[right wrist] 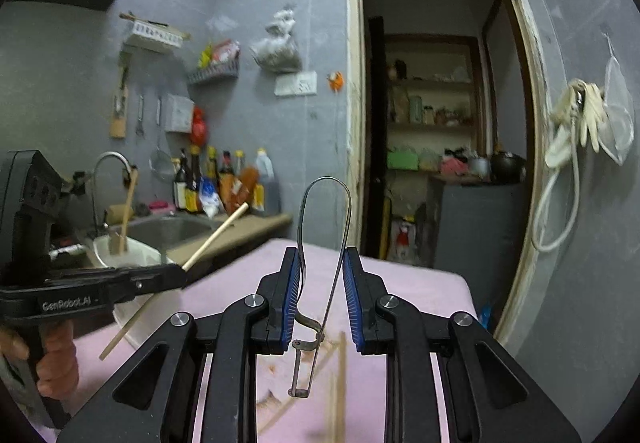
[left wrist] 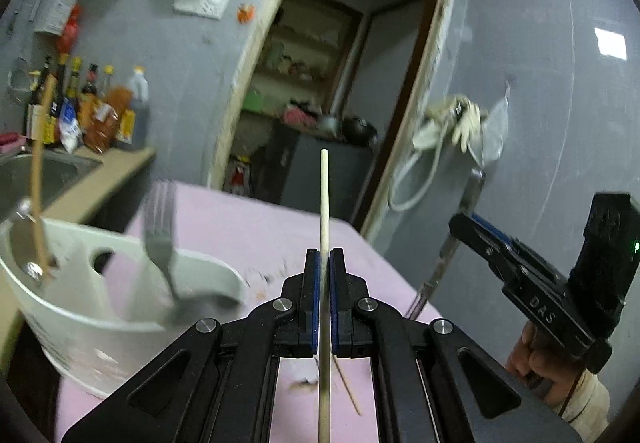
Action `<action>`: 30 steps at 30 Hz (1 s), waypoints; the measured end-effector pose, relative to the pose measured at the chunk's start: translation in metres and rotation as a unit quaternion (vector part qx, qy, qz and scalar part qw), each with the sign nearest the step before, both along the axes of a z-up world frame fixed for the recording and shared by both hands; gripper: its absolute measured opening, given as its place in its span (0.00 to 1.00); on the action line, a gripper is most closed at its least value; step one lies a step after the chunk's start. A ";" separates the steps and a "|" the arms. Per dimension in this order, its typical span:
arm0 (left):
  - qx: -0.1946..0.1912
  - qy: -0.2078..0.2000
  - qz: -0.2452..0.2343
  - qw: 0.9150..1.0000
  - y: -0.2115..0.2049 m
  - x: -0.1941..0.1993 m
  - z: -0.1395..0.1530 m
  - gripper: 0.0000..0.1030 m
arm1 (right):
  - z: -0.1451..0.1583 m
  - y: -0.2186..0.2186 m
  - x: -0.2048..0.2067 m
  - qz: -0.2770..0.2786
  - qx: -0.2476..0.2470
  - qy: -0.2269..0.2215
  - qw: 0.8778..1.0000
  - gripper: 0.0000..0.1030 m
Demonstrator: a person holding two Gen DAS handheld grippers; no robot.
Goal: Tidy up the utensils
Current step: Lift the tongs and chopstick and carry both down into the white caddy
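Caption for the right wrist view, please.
Right tongs shut on a looped metal wire peeler above the pink table; left tongs grip a pale wooden chopstick.

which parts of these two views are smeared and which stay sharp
Left wrist view: the fork and white utensil holder are motion-smeared, while the chopstick in the left claw stays crisp. Right wrist view: the wire peeler in the right claw is sharp, the chopsticks on the pink tablecloth are streaked; fisheye bends the door frame.
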State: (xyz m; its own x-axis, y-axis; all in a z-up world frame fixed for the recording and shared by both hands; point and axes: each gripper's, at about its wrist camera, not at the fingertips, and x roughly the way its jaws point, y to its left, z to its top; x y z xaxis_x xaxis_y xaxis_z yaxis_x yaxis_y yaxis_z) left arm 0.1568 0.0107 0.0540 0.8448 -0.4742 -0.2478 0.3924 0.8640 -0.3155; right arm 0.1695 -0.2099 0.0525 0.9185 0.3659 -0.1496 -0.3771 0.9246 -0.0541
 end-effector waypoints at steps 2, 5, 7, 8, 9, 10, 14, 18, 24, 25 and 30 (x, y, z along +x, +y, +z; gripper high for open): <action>-0.013 -0.010 0.007 1.000 0.013 0.001 0.011 0.02 | 0.008 0.007 -0.001 0.012 0.005 -0.008 1.000 0.19; -0.041 -0.026 0.026 0.999 0.047 0.001 0.029 0.02 | 0.019 0.018 -0.004 0.033 0.017 -0.020 0.999 0.19; -0.059 -0.036 0.040 0.997 0.066 0.005 0.039 0.02 | 0.030 0.028 -0.005 0.052 0.028 -0.030 0.998 0.19; -0.067 -0.042 0.047 0.996 0.077 0.006 0.043 0.02 | 0.034 0.033 -0.005 0.060 0.033 -0.034 0.997 0.19; -0.074 -0.046 0.054 0.995 0.086 0.007 0.046 0.02 | 0.039 0.039 -0.005 0.070 0.039 -0.038 0.996 0.19; -0.082 -0.051 0.064 0.993 0.097 0.009 0.049 0.02 | 0.043 0.045 -0.003 0.080 0.045 -0.042 0.995 0.19; -0.109 -0.062 0.100 0.987 0.137 0.017 0.056 0.02 | 0.056 0.070 0.001 0.114 0.059 -0.058 0.990 0.19; -0.117 -0.079 0.152 0.978 0.165 0.020 0.053 0.02 | 0.057 0.096 0.006 0.140 0.064 -0.064 0.986 0.19; -0.117 -0.086 0.207 0.967 0.181 0.028 0.036 0.02 | 0.041 0.120 0.019 0.152 0.065 -0.056 0.985 0.19; -0.117 -0.082 0.212 0.967 0.180 0.029 0.034 0.02 | 0.037 0.122 0.021 0.150 0.063 -0.054 0.985 0.19; -0.106 -0.088 0.231 0.963 0.172 0.035 0.022 0.02 | 0.017 0.122 0.033 0.146 0.067 -0.038 0.986 0.19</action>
